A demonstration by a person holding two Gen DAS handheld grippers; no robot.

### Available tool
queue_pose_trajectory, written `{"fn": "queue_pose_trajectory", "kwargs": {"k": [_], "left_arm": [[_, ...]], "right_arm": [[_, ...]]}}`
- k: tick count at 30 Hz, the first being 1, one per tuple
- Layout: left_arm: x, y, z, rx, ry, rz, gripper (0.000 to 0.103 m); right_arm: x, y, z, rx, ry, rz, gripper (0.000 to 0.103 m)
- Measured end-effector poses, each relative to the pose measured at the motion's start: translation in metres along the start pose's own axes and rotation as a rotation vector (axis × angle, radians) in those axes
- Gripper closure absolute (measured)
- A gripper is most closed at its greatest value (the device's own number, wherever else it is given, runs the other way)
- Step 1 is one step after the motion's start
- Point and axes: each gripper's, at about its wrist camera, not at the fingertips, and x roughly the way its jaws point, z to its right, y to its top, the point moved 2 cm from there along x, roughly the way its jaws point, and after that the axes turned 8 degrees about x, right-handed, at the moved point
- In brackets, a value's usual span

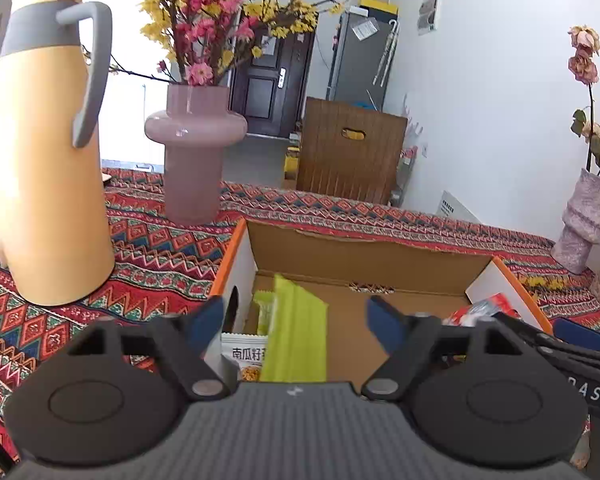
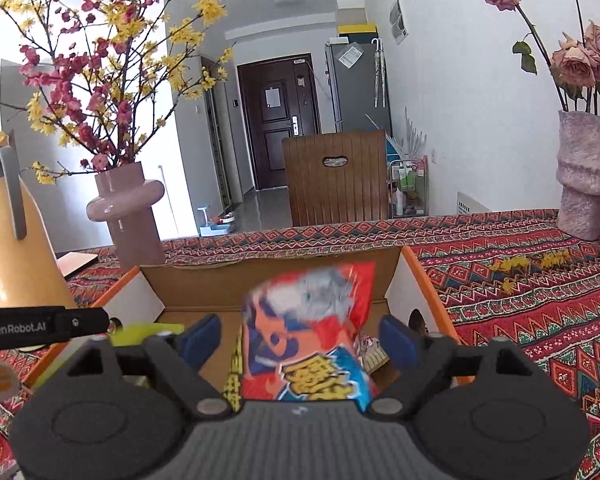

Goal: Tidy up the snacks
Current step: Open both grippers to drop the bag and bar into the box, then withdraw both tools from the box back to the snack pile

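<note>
An open cardboard box [image 1: 364, 252] with orange edges sits on the patterned tablecloth; it also shows in the right wrist view [image 2: 268, 276]. My left gripper [image 1: 296, 320] is open above the box's left part, over a green packet [image 1: 296, 344] and a white packet with Chinese print [image 1: 246, 354]. My right gripper [image 2: 300, 334] is open above the box's right part. A red and blue snack bag [image 2: 312, 332], blurred, lies between its spread fingers without touching them; a corner shows in the left wrist view [image 1: 484, 310].
A yellow thermos jug [image 1: 44, 160] and a pink vase [image 1: 196, 148] of blossom branches stand left of the box. A textured vase [image 2: 584, 176] of dried roses stands at the right. A wooden chair back [image 2: 336, 176] is behind the table.
</note>
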Motion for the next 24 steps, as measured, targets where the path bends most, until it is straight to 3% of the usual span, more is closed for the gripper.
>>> {"fn": "queue_pose_trajectory", "kwargs": {"k": [3,15,24], "left_arm": [[-0.008,0.002,0.000,-0.005,0.011,0.040,0.000],[-0.008,0.003,0.003,-0.008,0.014,0.031,0.000],[-0.040,0.012,0.006,-0.005,0.022,0.083,0.000]], "right_arm": [[-0.007,0.001,0.002,0.013,0.003,0.019,0.000],[-0.018,0.005,-0.003,-0.003,0.014,0.046,0.000],[-0.046,0.016,-0.009,-0.018,0.017,0.098,0.000]]}}
